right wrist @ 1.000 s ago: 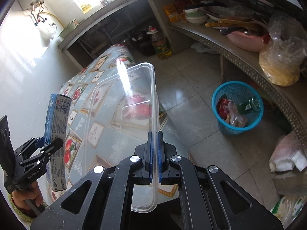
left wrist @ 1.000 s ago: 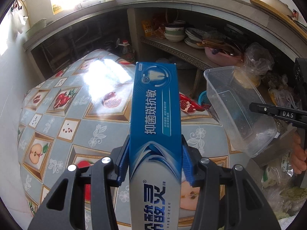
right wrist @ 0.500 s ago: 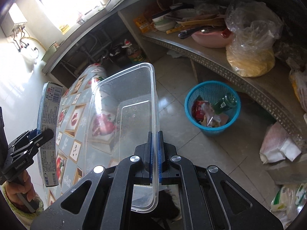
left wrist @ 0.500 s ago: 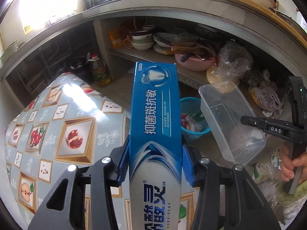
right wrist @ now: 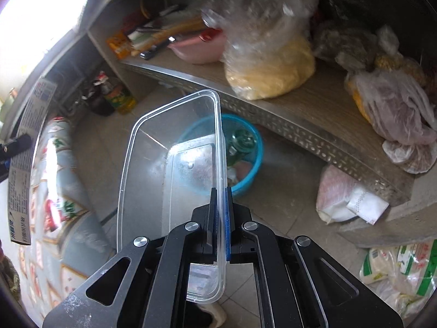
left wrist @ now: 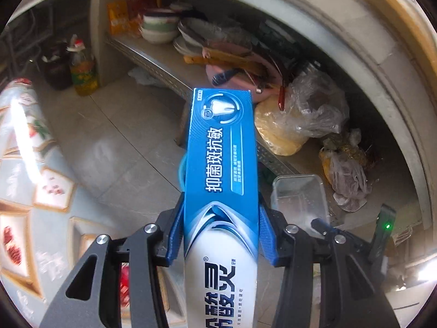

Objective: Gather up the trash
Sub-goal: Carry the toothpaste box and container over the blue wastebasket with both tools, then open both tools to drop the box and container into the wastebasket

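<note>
My left gripper [left wrist: 220, 227] is shut on a blue toothpaste box [left wrist: 221, 164], held lengthwise over the floor; the box also shows at the left edge of the right wrist view [right wrist: 26, 164]. My right gripper [right wrist: 220, 205] is shut on the rim of a clear plastic container [right wrist: 169, 169], which also shows in the left wrist view [left wrist: 299, 199]. A blue waste basket [right wrist: 245, 161] with a green bottle and scraps stands on the floor, right behind the container. In the left wrist view only a sliver of the basket [left wrist: 182, 169] shows beside the box.
A table with a fruit-pattern cloth [left wrist: 24, 180] is at the left. A low metal shelf [right wrist: 314, 120] holds a bag of yellow food [right wrist: 270, 63], a pink basin [right wrist: 196, 49] and other bags. An oil bottle [left wrist: 83, 68] stands on the floor. Bags [right wrist: 347, 194] lie under the shelf.
Both grippers have swung right, away from the table and toward the shelf and basket. The basket is now closer and directly behind the container. Both grips are unchanged.
</note>
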Demonstrator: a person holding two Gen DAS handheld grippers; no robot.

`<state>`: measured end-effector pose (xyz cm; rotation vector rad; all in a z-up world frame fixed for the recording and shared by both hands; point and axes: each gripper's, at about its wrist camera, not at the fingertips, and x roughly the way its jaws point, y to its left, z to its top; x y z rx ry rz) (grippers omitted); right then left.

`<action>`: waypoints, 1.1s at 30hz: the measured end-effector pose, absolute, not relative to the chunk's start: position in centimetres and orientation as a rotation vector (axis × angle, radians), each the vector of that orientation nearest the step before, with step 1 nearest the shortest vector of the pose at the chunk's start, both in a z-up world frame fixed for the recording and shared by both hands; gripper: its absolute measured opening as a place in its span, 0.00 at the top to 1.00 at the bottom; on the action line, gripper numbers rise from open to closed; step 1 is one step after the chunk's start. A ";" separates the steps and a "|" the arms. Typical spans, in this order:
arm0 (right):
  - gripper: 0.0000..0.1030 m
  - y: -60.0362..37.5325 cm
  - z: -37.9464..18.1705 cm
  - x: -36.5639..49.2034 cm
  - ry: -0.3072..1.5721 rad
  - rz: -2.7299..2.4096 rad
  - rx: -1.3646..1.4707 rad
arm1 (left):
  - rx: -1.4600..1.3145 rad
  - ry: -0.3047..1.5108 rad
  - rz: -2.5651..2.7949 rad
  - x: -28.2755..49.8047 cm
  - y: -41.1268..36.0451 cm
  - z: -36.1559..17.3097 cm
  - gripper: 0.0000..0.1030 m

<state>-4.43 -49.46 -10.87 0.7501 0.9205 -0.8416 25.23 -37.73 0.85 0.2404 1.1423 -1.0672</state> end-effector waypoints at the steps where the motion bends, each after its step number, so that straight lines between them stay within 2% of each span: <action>1: 0.97 -50.0 -11.8 -4.4 0.935 -0.852 0.756 | 0.250 1.170 -1.066 25.5 -39.1 -0.2 0.55; 12: 0.96 -57.0 -22.0 1.3 1.009 -0.928 0.801 | 0.239 1.457 -1.001 29.6 -52.5 -12.9 0.54; 13: 0.91 -57.9 -23.0 2.2 1.002 -0.933 0.798 | 0.223 1.457 -0.986 30.3 -53.2 -13.6 0.51; 14: 0.87 -58.7 -24.1 3.0 0.997 -0.940 0.785 | 0.216 1.456 -0.970 30.7 -53.7 -14.2 0.37; 15: 0.70 -59.3 -25.3 3.7 1.006 -0.944 0.767 | 0.216 1.457 -0.953 30.9 -53.8 -14.6 0.32; 16: 0.61 -59.6 -26.3 4.1 1.019 -0.951 0.754 | 0.208 1.454 -0.932 31.2 -53.8 -14.7 0.32; 20: 0.59 -59.6 -28.3 3.8 1.036 -0.982 0.719 | 0.174 1.447 -0.993 31.3 -52.6 -13.4 0.32; 25: 0.57 -58.4 -27.5 1.0 0.990 -1.026 0.736 | 0.228 1.368 -1.033 30.8 -49.7 -9.9 0.32; 31: 0.57 -54.8 -23.7 -3.7 0.926 -1.028 0.777 | 0.220 1.226 -1.099 28.5 -44.1 -3.4 0.32; 33: 0.56 -52.7 -21.5 -4.4 0.913 -0.989 0.760 | 0.203 1.144 -1.128 27.1 -41.3 -0.7 0.25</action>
